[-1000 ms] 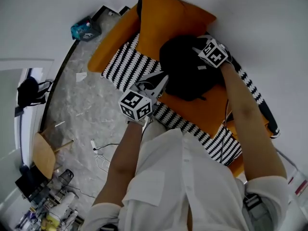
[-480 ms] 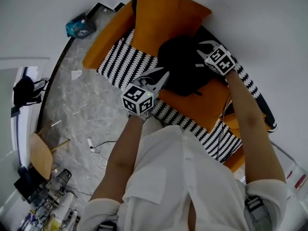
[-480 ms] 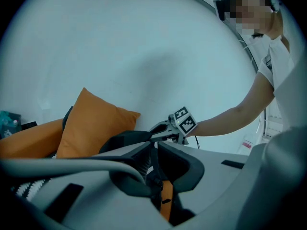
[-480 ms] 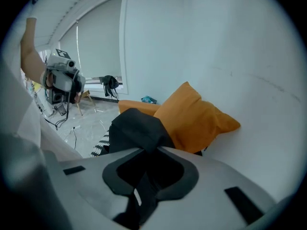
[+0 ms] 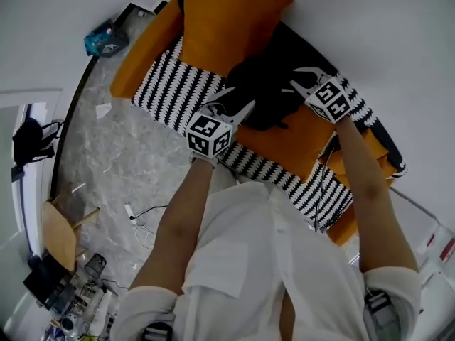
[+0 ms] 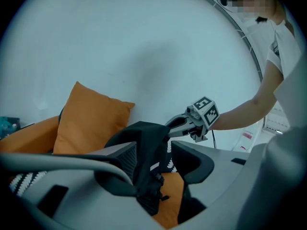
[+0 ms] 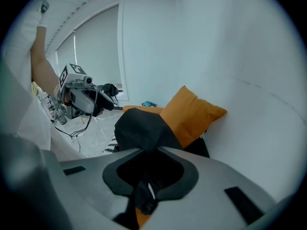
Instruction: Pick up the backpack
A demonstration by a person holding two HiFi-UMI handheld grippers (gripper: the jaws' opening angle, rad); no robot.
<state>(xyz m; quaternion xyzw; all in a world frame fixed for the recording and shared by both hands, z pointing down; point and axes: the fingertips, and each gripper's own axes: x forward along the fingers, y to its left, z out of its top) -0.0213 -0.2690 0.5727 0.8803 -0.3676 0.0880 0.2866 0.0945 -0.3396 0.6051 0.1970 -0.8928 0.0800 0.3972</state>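
Note:
The black backpack (image 5: 264,91) lies on the orange and striped sofa (image 5: 170,84), in front of an orange cushion (image 5: 227,16). My right gripper (image 5: 293,78) is at its right side, shut on a fold of the bag's top fabric (image 7: 139,128), which bunches up between the jaws of the right gripper (image 7: 148,150). My left gripper (image 5: 244,96) is at the bag's near left edge, its jaws opening. In the left gripper view part of the backpack (image 6: 146,143) hangs between the spread jaws of the left gripper (image 6: 154,150), with a gap at the right pad.
A white wall runs behind and right of the sofa. Marble floor (image 5: 106,162) lies to the left, with a teal box (image 5: 106,38), loose cables (image 5: 142,215), a wooden chair (image 5: 53,233) and a dark bag (image 5: 28,141) by the window.
The right gripper has closed on the backpack's top and drawn it up and right. The left gripper has moved in to the bag's edge and its jaws have spread.

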